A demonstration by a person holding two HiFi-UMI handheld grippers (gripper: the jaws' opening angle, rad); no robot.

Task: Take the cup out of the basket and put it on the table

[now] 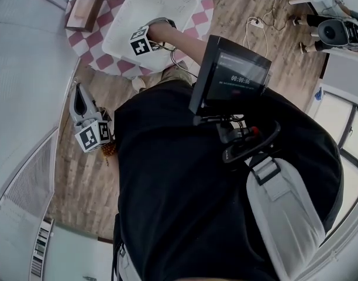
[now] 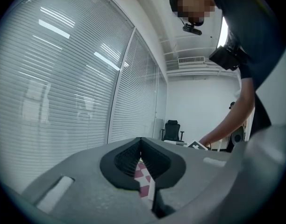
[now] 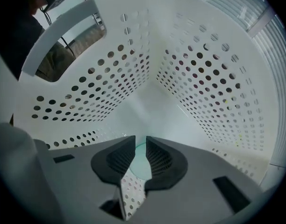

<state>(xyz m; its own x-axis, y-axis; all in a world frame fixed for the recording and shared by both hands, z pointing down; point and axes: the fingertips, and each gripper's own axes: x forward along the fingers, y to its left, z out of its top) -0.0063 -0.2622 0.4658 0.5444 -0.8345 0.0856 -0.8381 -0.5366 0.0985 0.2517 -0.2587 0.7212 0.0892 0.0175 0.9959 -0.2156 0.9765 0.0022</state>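
Observation:
My right gripper reaches down inside the white perforated basket. Between its dark ribbed pads sits a pale green cup; only a narrow rounded slice of it shows, and the pads close on it. From the head view the basket stands on the checkered table, and only the right gripper's marker cube shows at the basket's near rim; the cup is hidden there. My left gripper hangs low at my left side, away from the table. Its jaws meet with nothing held.
A brown box lies on the red and white cloth left of the basket. Blinds and a glass wall run along my left. A chest-mounted screen juts out in front of me. Cables and a power strip lie on the wood floor.

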